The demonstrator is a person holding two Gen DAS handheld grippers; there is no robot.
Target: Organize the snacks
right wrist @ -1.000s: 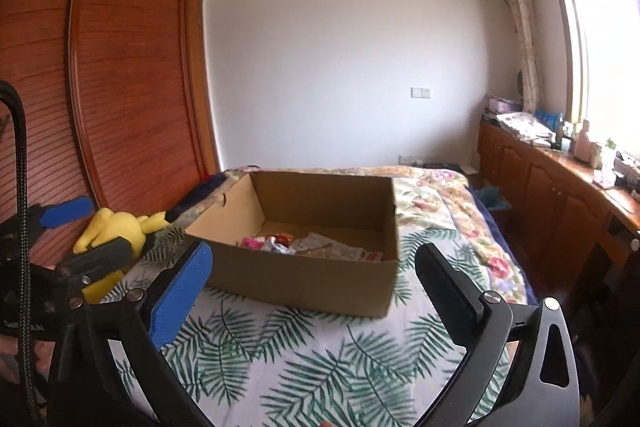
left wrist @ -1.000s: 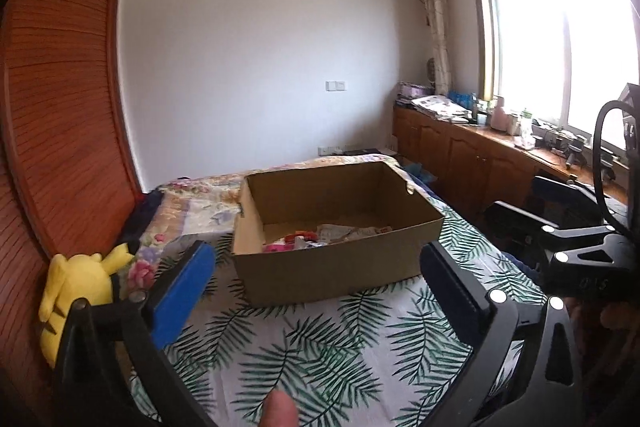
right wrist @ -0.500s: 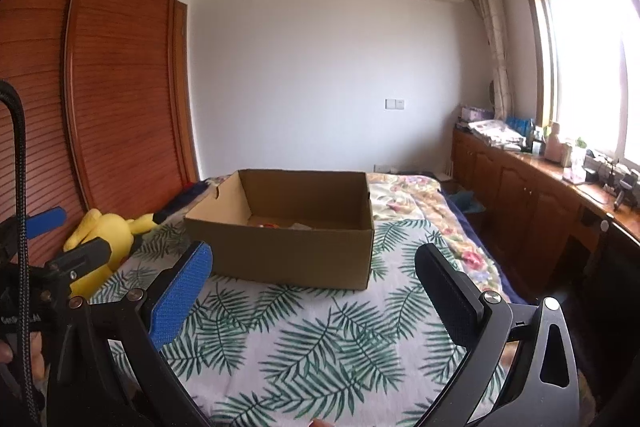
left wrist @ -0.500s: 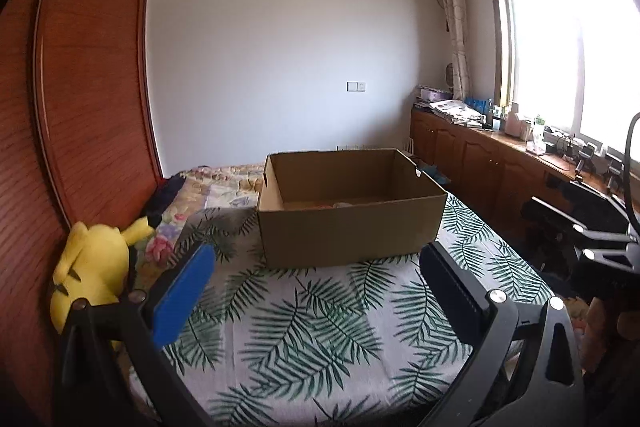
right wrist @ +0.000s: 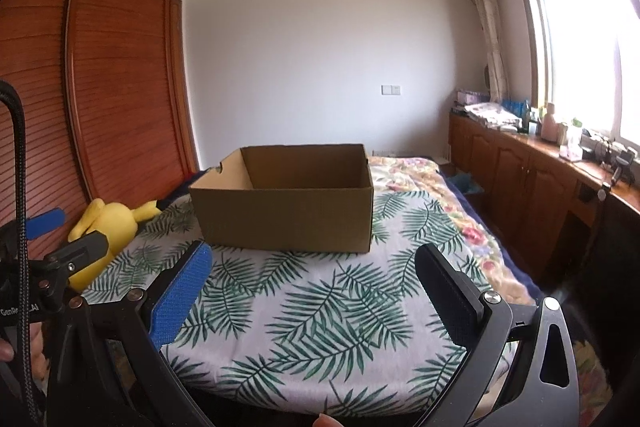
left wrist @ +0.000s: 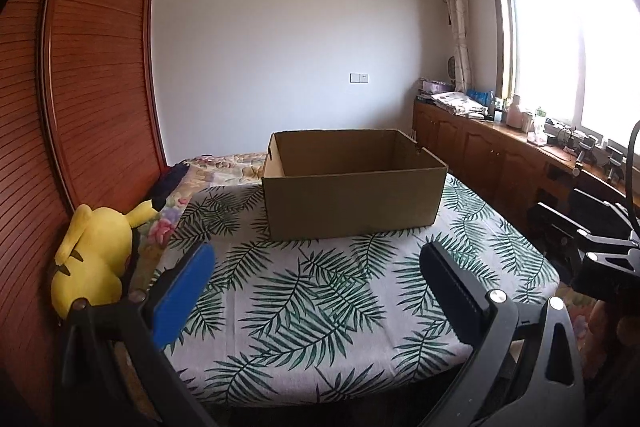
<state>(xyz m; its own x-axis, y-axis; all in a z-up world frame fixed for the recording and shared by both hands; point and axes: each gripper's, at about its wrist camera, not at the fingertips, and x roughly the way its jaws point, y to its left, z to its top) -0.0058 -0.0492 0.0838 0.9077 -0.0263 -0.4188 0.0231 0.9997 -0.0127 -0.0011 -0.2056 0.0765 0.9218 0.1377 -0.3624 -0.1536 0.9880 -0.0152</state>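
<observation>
The box (left wrist: 354, 183) sits on the bed (left wrist: 320, 307), far from both hand-held grippers. The left hand-held gripper (left wrist: 316, 291) and right hand-held gripper (right wrist: 314, 291) are both wide apart, holding nothing. No snacks show (the box wall hides its inside), so a blind reach might bump and slide the light box.

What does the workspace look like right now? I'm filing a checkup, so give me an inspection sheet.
Surface: bed with green palm-leaf print sheet, bare around the box.
Job's things: open brown cardboard box upright on the sheet; its contents are hidden from this low angle; no snacks seen outside it.
Clutter: yellow plush toy at the bed's left edge, by the wooden slatted wardrobe.
Grippers: left gripper open, empty; right gripper open, empty.
Cables: black braided cable at the left gripper.
Surroundings: wooden cabinet counter under the window, crowded with small items.
</observation>
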